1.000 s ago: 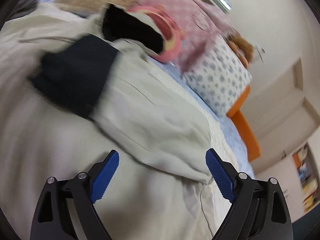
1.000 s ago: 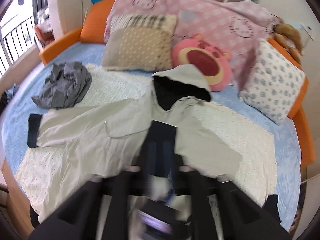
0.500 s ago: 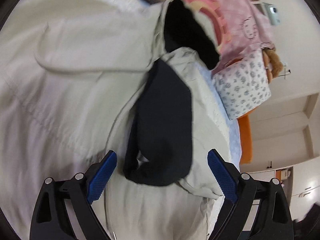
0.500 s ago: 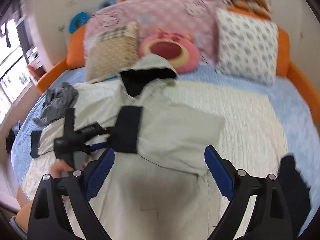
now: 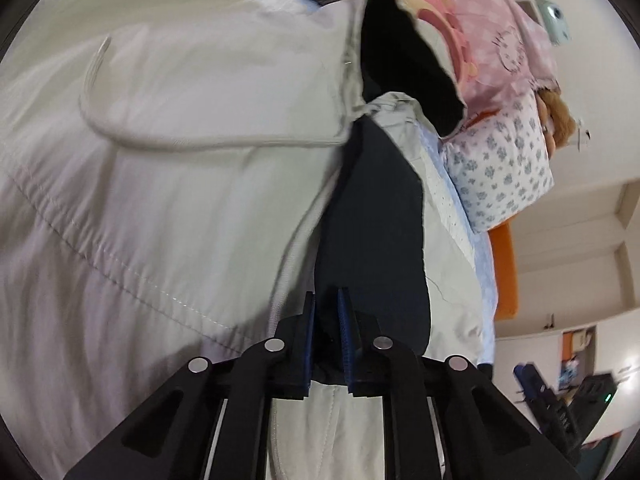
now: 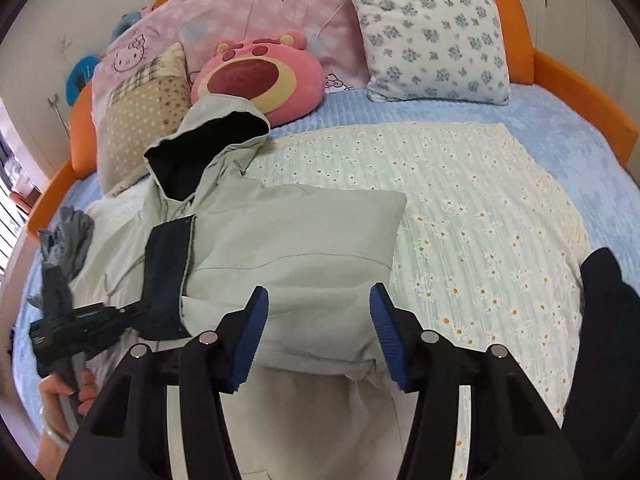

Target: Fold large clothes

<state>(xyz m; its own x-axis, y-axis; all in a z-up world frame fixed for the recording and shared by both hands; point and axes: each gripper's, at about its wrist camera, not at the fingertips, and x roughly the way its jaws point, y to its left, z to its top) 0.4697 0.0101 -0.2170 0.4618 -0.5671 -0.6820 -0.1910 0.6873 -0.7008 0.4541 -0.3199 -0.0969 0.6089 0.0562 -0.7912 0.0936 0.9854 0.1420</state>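
Observation:
A pale grey-green hooded jacket (image 6: 288,240) with black lining lies spread on the bed, hood (image 6: 208,148) toward the pillows, its right sleeve folded across the chest. The sleeve's black cuff (image 6: 168,276) lies at the jacket's middle. My left gripper (image 5: 326,312) is shut on the near end of that black cuff (image 5: 372,240); it also shows in the right wrist view (image 6: 80,328). My right gripper (image 6: 316,336) is open and empty, above the folded sleeve near the jacket's lower part.
A daisy-print cover (image 6: 460,200) lies over the blue bed (image 6: 560,128) with orange surround. Pillows and a pink bear cushion (image 6: 256,76) line the back. A crumpled grey garment (image 6: 68,236) lies at left. Something black (image 6: 600,340) hangs at right.
My left gripper moved in onto the black cuff and closed on it. My right gripper drew nearer over the folded sleeve and stayed open.

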